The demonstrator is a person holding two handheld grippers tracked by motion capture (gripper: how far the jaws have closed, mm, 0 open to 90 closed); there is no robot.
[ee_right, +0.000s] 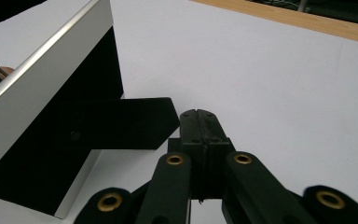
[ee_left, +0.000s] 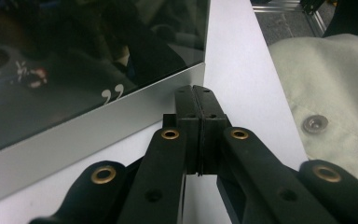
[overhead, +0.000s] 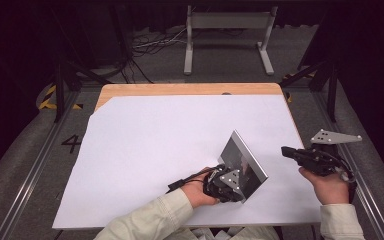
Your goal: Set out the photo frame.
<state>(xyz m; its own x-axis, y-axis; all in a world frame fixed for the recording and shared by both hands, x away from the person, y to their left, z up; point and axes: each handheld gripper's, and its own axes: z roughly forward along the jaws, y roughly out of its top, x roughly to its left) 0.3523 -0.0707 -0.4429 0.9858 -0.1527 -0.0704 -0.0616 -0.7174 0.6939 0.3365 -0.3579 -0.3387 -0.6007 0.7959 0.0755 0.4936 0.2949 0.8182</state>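
Note:
A silver-edged picture frame [overhead: 242,159] with dark glass stands tilted on the white sheet [overhead: 160,145], propped from behind. My left gripper [overhead: 237,191] is low in front of it, shut and holding nothing. In the left gripper view its closed jaws [ee_left: 195,91] point at the frame's silver border [ee_left: 98,123] near the bottom corner; whether they touch it I cannot tell. My right gripper [overhead: 285,150] hovers to the right of the frame, shut and empty. In the right gripper view its tips [ee_right: 200,115] sit just beside the black back stand [ee_right: 121,122] of the frame [ee_right: 42,70].
The white sheet covers most of a wooden table [overhead: 180,89], whose far edge shows bare. A pale sleeve [ee_left: 326,84] lies close by the left gripper. Beyond the table stand a metal support [overhead: 227,30] and floor cables [overhead: 150,45]. Rails run along both sides.

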